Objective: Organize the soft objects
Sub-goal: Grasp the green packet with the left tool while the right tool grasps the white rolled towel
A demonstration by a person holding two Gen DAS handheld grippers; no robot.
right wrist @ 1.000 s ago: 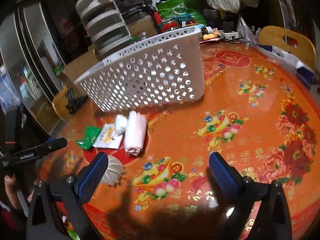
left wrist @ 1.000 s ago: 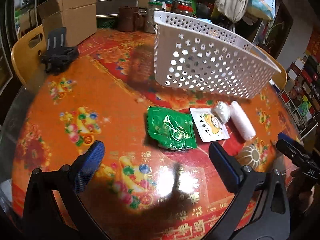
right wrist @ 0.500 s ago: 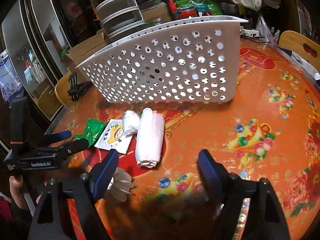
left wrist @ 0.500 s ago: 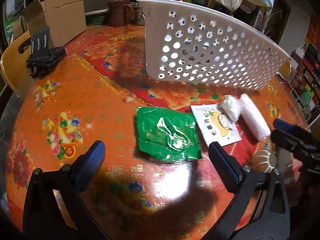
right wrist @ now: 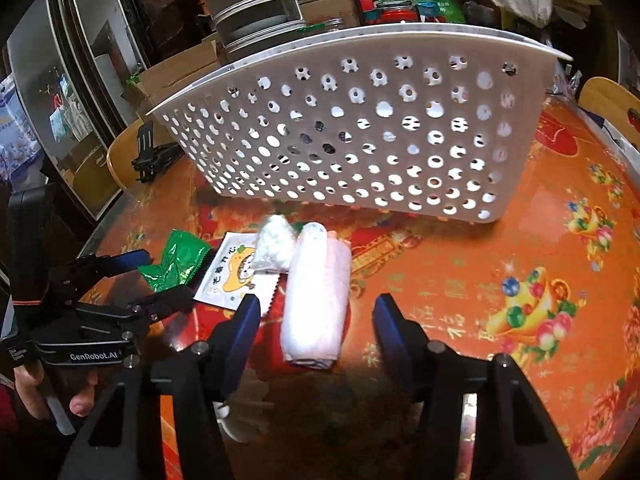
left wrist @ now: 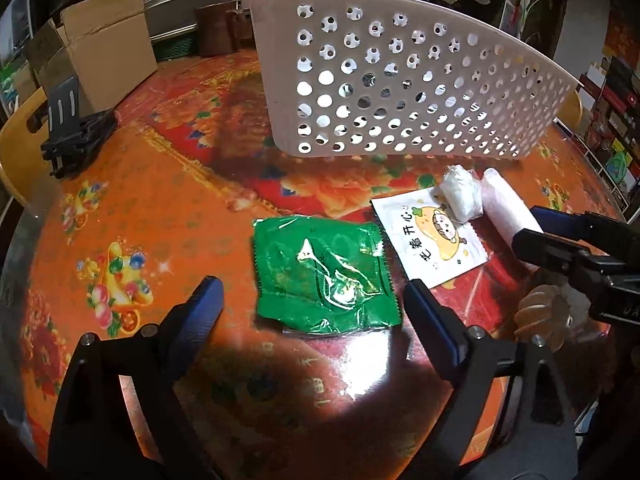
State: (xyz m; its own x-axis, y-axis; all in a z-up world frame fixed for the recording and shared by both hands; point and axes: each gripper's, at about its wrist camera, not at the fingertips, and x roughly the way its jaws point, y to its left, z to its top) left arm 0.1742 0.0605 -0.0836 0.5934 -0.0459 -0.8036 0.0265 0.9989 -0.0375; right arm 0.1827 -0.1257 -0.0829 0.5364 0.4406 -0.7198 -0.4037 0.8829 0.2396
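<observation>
Left gripper (left wrist: 312, 312) closing, wide around the crinkled green foil packet (left wrist: 324, 276); right gripper (right wrist: 316, 320) closing, narrower, around the pale pink rolled cloth (right wrist: 316, 296), pads clear. Perforated white plastic basket (right wrist: 360, 136) beyond, contents unseen.

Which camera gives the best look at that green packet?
The left wrist view: the green packet lies whole and flat, centred ahead of the left gripper. The right wrist view shows only a crumpled corner at the edge, behind that gripper.

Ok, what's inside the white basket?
The basket shows only its perforated wall; through the holes come dark and bright patches, nothing I can identify. Its floor and contents are hidden.
</observation>
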